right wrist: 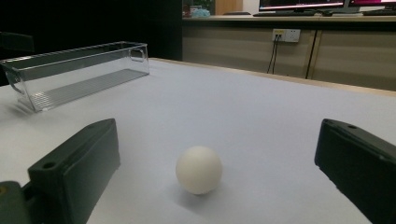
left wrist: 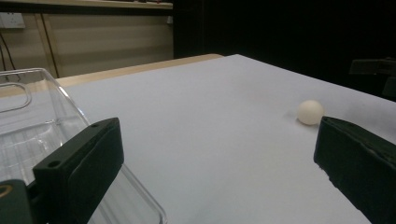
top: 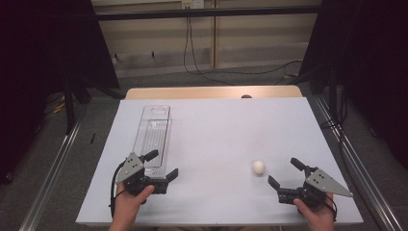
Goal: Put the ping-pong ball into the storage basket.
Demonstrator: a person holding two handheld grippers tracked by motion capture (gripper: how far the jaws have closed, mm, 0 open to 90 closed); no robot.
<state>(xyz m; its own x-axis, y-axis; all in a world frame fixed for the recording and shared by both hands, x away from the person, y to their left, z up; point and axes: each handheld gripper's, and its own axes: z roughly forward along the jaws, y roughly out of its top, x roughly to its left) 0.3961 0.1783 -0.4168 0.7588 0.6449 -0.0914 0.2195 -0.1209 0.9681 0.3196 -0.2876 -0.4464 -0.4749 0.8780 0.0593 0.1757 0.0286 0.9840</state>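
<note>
A small white ball (top: 259,167) rests on the white table (top: 216,130), right of centre near the front. My right gripper (top: 286,172) stands open just right of it, jaws spread and pointing at the ball (right wrist: 198,169), which lies a short way ahead of them, apart from both. A long clear plastic bin (top: 153,134) lies lengthwise on the left side. My left gripper (top: 161,163) is open at the bin's near end, its left jaw over the bin's corner (left wrist: 56,140). The ball (left wrist: 310,112) shows far off in the left gripper view.
The table's wooden far edge (top: 214,92) runs behind the white surface. Metal rails (top: 53,168) flank the table on both sides. Black curtains hang left and right, and cables trail on the floor beyond. Bare tabletop lies between the bin and the ball.
</note>
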